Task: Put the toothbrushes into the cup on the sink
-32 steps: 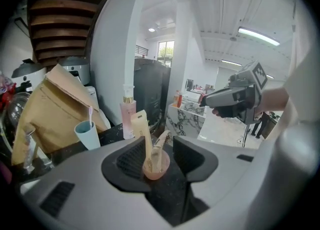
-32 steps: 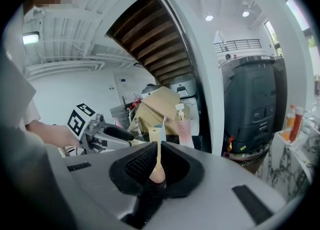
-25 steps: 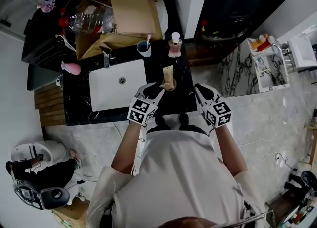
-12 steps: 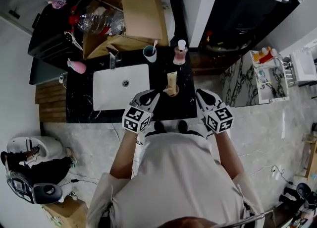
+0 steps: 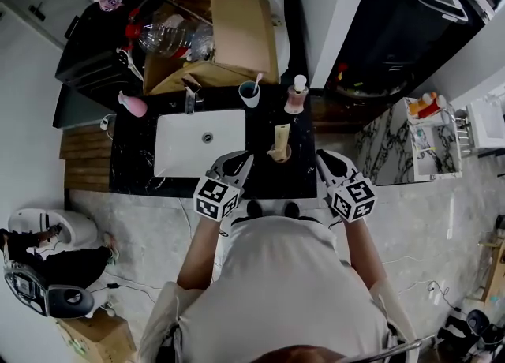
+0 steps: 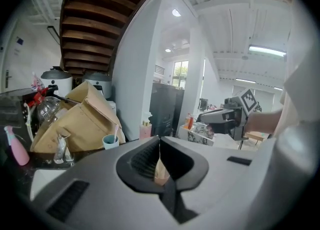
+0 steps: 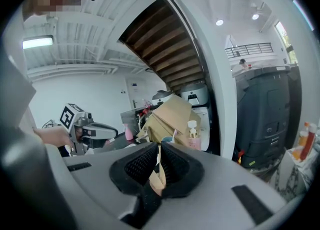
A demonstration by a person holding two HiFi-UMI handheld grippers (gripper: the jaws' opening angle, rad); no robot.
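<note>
A blue cup [image 5: 250, 94] with a pink toothbrush [image 5: 257, 81] standing in it sits on the black counter behind the white sink [image 5: 177, 152]. In the left gripper view the cup [image 6: 111, 141] shows far left of the jaws. My left gripper [image 5: 241, 159] hovers at the counter's front edge; its jaws have just been closing and now stand shut [image 6: 160, 141] with nothing between them. My right gripper [image 5: 323, 157] is level with it on the right, also shut [image 7: 160, 149] and empty. A beige upright container [image 5: 279, 144] stands on the counter between the two grippers.
A pink pump bottle [image 5: 297, 96] stands right of the cup. An open cardboard box [image 5: 213, 30] with a clear plastic bottle fills the space behind the counter. A tap [image 5: 190, 97] rises behind the sink and a pink bottle [image 5: 132, 105] lies at its left.
The left gripper's jaws have gone from open to shut, with nothing in them. Both grippers have lifted and drawn back a little from the beige container.
</note>
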